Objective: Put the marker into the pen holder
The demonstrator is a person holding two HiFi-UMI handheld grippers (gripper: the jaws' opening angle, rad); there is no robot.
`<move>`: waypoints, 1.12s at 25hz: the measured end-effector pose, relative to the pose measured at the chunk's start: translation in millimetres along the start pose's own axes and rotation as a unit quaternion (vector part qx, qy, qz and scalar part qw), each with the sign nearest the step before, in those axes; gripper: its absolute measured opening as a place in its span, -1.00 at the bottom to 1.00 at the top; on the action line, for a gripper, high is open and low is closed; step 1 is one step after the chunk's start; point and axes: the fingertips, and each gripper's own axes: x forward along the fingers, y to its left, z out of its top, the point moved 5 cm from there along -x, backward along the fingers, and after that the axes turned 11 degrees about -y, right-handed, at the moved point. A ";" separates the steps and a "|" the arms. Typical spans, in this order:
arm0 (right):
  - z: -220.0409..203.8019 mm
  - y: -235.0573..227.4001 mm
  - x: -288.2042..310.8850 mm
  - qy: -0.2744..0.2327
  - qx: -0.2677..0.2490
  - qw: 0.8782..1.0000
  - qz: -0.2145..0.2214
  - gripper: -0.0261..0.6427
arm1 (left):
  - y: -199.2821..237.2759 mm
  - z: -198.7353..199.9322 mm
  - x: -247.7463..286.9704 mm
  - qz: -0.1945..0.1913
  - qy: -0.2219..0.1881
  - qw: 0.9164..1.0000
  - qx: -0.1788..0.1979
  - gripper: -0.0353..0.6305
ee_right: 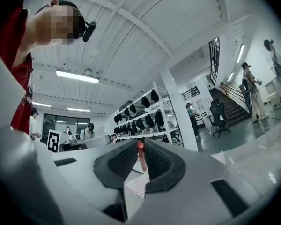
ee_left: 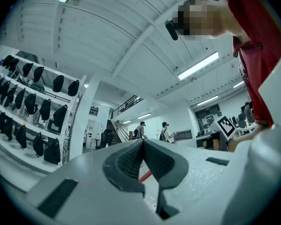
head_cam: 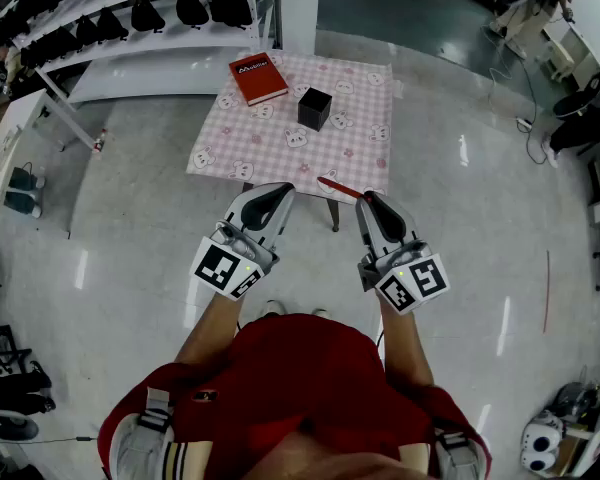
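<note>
Head view. The person stands at the near side of the table (head_cam: 280, 153), which has a pink checked cloth, with one gripper in each hand, both held level in front of the body. The pen holder (head_cam: 314, 108), a black cube, stands upright toward the table's far side, about mid-width. A red book (head_cam: 258, 77) lies flat at the table's far left corner, just beside the holder and not touching it. The right gripper (head_cam: 365, 200) is at the table's near right corner and is clamped on the marker (head_cam: 338, 188). The red marker sticks out past the jaw tips and slants across the table's near edge. It is well apart from the holder and not yet in it. The left gripper (head_cam: 280, 190) is at the near edge too, left of the marker, with its jaw tips pressed together.

Left gripper view. The pads meet at the tips with nothing between them. A red streak shows through the gap lower down, beyond the jaws; I read it as the marker in the other gripper.

Right gripper view. The pads are closed on the marker's red barrel, which stands upright between them with its end just above the tips. A corner of the table's cloth shows below the jaws.
</note>
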 end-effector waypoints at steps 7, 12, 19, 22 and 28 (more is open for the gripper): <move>-2.3 4.6 3.6 -0.006 0.003 1.000 -0.011 -0.79 | 7.7 1.3 -3.2 -0.009 -0.004 1.000 -0.002 -0.88; -3.5 10.0 6.2 -0.005 -0.002 1.000 -0.017 -0.79 | 13.5 3.4 -7.7 -0.014 -0.006 1.000 -0.005 -0.88; -9.0 18.8 15.3 -0.004 0.000 1.000 -0.025 -0.79 | 27.1 5.9 -19.2 -0.016 -0.005 1.000 -0.008 -0.88; -13.1 25.0 22.8 -0.004 -0.001 1.000 -0.028 -0.79 | 36.9 7.9 -27.2 -0.016 -0.002 1.000 -0.007 -0.88; -25.4 40.6 33.6 -0.006 -0.003 0.999 -0.038 -0.79 | 54.8 9.8 -49.7 -0.017 0.002 1.000 -0.010 -0.88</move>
